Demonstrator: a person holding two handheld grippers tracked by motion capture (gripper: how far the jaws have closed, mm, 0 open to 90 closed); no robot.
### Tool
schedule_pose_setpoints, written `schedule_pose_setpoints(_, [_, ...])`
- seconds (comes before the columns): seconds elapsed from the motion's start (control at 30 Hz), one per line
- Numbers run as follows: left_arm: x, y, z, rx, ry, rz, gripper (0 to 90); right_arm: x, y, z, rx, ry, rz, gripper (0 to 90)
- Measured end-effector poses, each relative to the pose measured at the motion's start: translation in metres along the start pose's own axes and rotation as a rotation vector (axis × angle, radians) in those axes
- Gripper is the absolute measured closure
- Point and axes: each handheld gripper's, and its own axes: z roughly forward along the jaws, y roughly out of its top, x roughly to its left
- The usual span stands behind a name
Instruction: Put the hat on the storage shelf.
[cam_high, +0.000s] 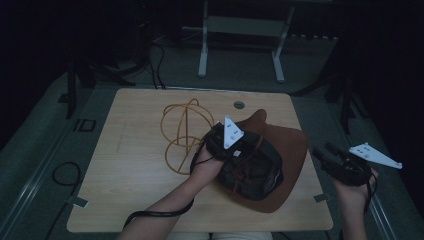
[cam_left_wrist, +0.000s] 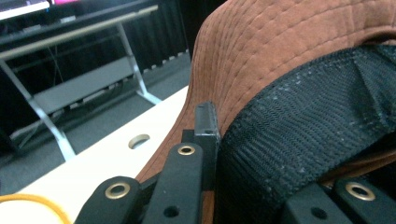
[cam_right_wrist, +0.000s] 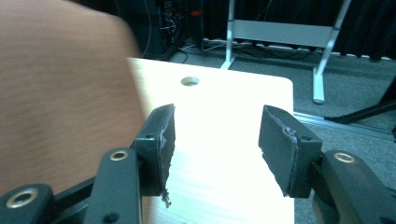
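Two grippers: left gripper (cam_high: 239, 150) jaws clamp hat (cam_high: 280, 150) on wooden table (cam_high: 135, 125); right gripper (cam_right_wrist: 215, 140) jaws wide, empty; dark room.

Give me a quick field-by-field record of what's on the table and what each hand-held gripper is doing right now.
Surface: light wooden table with a round hole
Items: brown brimmed hat, upside down, black lining facing up; golden wire frame left of it
Left hand-held gripper: at the hat's opening, one jaw outside against the brown side, the other over the black lining; closure unclear
Right hand-held gripper: open, empty, by the table's right edge
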Motion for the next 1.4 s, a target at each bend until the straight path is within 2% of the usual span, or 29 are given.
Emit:
schedule_pose_setpoints(0.03, [0.001,-0.002,-0.004,-0.011,-0.016,0.008,86.5,-0.001,-0.001,0.002,0.005,0.015,0.004,46.1])
schedule_pose_setpoints(0.07, [0.003,-0.003,-0.008,-0.04,-0.057,0.01,86.5,-0.002,-0.002,0.004,0.007,0.017,0.009,46.3])
schedule_pose_setpoints(0.13, [0.005,-0.005,-0.014,-0.059,-0.09,0.024,86.4,-0.002,-0.003,0.009,0.014,0.04,0.007,46.8])
schedule_pose_setpoints(0.17, [0.007,-0.007,-0.017,-0.081,-0.129,0.022,86.4,-0.001,-0.004,0.012,0.016,0.046,0.007,47.3])
schedule_pose_setpoints(0.2, [0.009,-0.008,-0.02,-0.091,-0.138,0.029,86.4,0.0,-0.005,0.014,0.018,0.068,0.007,47.5])
schedule_pose_setpoints(0.27, [0.013,-0.011,-0.025,-0.14,-0.226,0.029,86.3,0.006,-0.007,0.018,0.015,0.097,0.011,49.4])
schedule_pose_setpoints(0.3, [0.014,-0.012,-0.027,-0.146,-0.238,0.041,86.3,0.009,-0.007,0.02,0.015,0.128,0.007,49.3])
schedule_pose_setpoints(0.33, [0.016,-0.012,-0.029,-0.157,-0.268,0.045,86.3,0.013,-0.007,0.022,0.011,0.147,-0.001,49.3])
schedule_pose_setpoints(0.4, [0.016,-0.013,-0.033,-0.166,-0.284,0.055,86.3,0.021,-0.007,0.026,0.009,0.189,-0.023,49.2])
schedule_pose_setpoints(0.43, [0.017,-0.014,-0.034,-0.179,-0.306,0.053,86.4,0.026,-0.007,0.028,0.006,0.204,-0.03,49.2])
schedule_pose_setpoints(0.5, [0.017,-0.015,-0.037,-0.185,-0.319,0.055,86.3,0.036,-0.007,0.032,0.003,0.265,-0.052,49.1])
schedule_pose_setpoints(0.53, [0.018,-0.015,-0.038,-0.193,-0.336,0.055,86.4,0.042,-0.007,0.034,0.001,0.281,-0.063,49.5])
schedule_pose_setpoints(0.57, [0.018,-0.016,-0.039,-0.199,-0.335,0.062,86.4,0.047,-0.007,0.035,0.0,0.317,-0.073,49.6])
schedule_pose_setpoints(0.63, [0.02,-0.016,-0.041,-0.213,-0.361,0.057,86.4,0.059,-0.007,0.038,-0.005,0.372,-0.095,49.8])
schedule_pose_setpoints(0.77, [0.018,-0.014,-0.043,-0.222,-0.371,0.065,86.3,0.08,-0.008,0.043,-0.017,0.485,-0.151,49.6])
schedule_pose_setpoints(0.87, [0.014,-0.012,-0.044,-0.221,-0.382,0.073,86.3,0.093,-0.006,0.046,-0.029,0.544,-0.181,48.2])
schedule_pose_setpoints(1.07, [0.001,-0.008,-0.042,-0.231,-0.402,0.093,86.3,0.11,-0.002,0.054,-0.057,0.614,-0.215,45.3])
schedule_pose_setpoints(1.4, [-0.007,-0.003,-0.038,-0.258,-0.404,0.07,86.3,0.116,0.01,0.058,-0.126,0.676,-0.186,44.3])
